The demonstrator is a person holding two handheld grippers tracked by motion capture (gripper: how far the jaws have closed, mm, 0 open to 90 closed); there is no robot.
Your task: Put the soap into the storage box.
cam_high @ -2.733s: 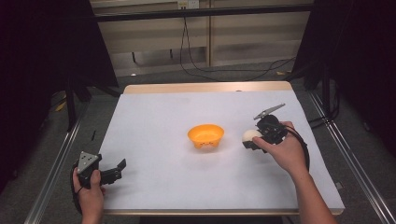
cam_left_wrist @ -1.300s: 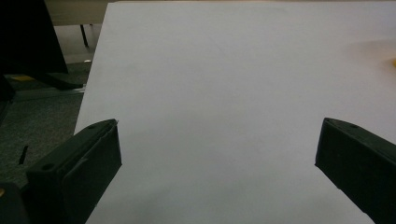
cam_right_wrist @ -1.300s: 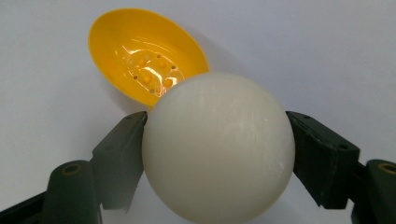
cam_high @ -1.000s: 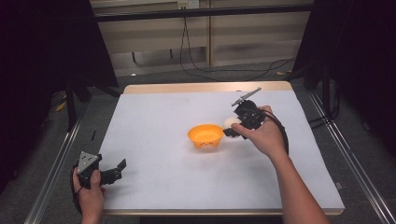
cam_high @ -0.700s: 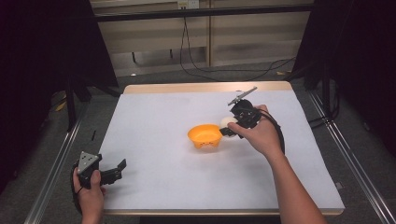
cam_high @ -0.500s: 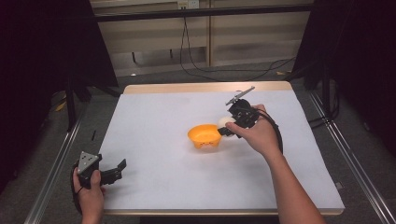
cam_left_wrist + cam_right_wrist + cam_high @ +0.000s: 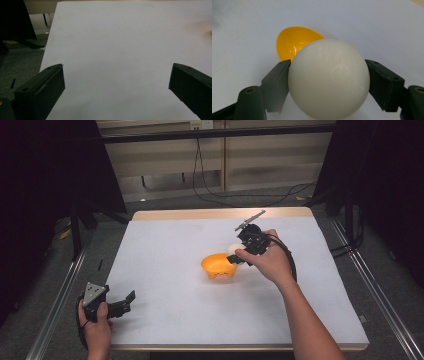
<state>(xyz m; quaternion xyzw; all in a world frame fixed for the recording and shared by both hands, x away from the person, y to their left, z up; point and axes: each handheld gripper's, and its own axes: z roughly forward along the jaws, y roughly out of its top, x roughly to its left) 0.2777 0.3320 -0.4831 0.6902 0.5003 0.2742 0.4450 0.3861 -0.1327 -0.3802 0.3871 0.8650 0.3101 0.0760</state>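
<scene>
An orange bowl (image 7: pixel 218 266) sits near the middle of the white table (image 7: pixel 165 250). My right gripper (image 7: pixel 234 254) hangs just above the bowl's right rim, shut on a white ball (image 7: pixel 232 249). In the right gripper view the white ball (image 7: pixel 329 78) is pressed between both black pads, and the orange bowl (image 7: pixel 294 43) lies just beyond it. My left gripper (image 7: pixel 127 302) rests at the table's front left corner, held in a hand, open. In the left gripper view its jaws stand wide apart over the bare table (image 7: pixel 120 45) with nothing between them.
The table's wooden far edge (image 7: pixel 220 213) runs along the back. Metal rails (image 7: pixel 372 285) flank both sides of the table. Cables (image 7: pixel 235 195) lie on the floor behind it. A sliver of the orange bowl (image 7: pixel 210 32) shows at the right edge of the left gripper view.
My right gripper has carried the white ball from the right side of the table leftward to the bowl's rim, over the last second only slightly. The left gripper has stayed put.
</scene>
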